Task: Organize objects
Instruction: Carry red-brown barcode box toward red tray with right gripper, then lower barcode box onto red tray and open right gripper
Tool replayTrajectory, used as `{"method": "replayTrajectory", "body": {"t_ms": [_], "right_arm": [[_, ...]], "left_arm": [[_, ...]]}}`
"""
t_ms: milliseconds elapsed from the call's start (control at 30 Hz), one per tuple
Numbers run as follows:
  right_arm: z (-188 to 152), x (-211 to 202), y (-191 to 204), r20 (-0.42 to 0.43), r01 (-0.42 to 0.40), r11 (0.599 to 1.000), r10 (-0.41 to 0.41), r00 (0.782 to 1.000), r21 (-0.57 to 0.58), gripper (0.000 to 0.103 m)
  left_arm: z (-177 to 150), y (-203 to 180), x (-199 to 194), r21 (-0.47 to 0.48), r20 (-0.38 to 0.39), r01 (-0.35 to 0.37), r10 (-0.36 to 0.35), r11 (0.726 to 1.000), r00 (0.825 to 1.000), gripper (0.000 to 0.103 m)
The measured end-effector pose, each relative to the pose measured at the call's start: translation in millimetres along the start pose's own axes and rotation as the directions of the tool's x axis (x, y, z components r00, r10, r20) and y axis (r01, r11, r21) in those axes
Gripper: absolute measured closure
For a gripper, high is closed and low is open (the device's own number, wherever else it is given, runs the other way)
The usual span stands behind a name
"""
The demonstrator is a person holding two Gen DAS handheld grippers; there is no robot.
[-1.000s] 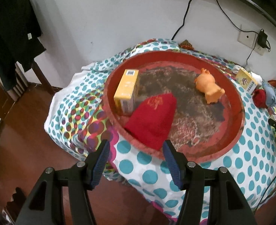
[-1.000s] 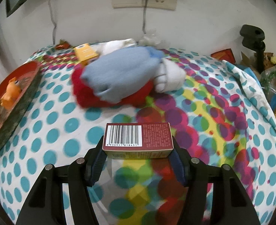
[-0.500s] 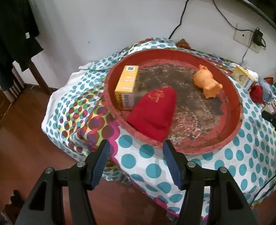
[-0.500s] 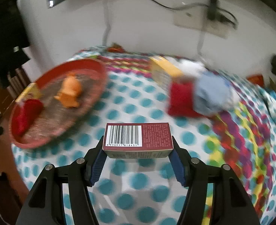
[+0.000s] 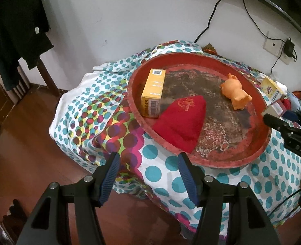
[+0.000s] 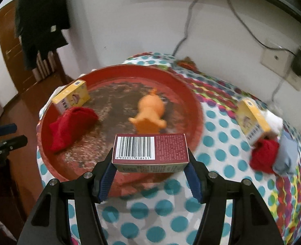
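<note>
A round red tray (image 5: 258,153) (image 6: 183,81) on the dotted tablecloth holds a yellow box (image 5: 153,92) (image 6: 72,96), a red cloth pouch (image 5: 181,120) (image 6: 68,124) and an orange toy pig (image 5: 235,94) (image 6: 150,110). My right gripper (image 6: 150,167) is shut on a dark red box with a barcode (image 6: 150,150) and holds it above the tray's near rim. It shows at the right edge of the left wrist view (image 5: 289,130). My left gripper (image 5: 148,173) is open and empty, off the table's near-left edge, short of the tray.
Right of the tray lie a second yellow box (image 6: 254,118) (image 5: 271,90), a red sock (image 6: 262,157) and a blue-grey cloth (image 6: 287,155). A wall socket with a plug (image 6: 293,65) and cables are behind. Dark clothes hang on a chair (image 5: 17,30) at the left. Wooden floor (image 5: 23,159) lies below.
My right gripper has swung left with the dark red box, from over the socks to above the tray's rim. My left gripper has drawn back and up a little from the tray.
</note>
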State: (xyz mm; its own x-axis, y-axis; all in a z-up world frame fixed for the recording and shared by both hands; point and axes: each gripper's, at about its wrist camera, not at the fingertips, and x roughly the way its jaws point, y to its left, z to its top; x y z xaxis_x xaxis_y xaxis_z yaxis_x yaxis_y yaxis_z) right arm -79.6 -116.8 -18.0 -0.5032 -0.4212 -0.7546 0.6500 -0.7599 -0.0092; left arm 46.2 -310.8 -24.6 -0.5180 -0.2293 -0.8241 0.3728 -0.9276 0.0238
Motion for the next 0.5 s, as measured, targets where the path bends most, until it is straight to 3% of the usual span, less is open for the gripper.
{"method": "replayTrajectory", "body": {"t_ms": [500], "right_arm": [[18.4, 56.9, 18.7, -0.120, 0.031, 0.999, -0.034, 0.992, -0.028, 0.043]], "left_arm": [[-3.5, -7.6, 6.7, 0.023, -0.027, -0.001, 0.001, 1.000, 1.000, 0.043]]}}
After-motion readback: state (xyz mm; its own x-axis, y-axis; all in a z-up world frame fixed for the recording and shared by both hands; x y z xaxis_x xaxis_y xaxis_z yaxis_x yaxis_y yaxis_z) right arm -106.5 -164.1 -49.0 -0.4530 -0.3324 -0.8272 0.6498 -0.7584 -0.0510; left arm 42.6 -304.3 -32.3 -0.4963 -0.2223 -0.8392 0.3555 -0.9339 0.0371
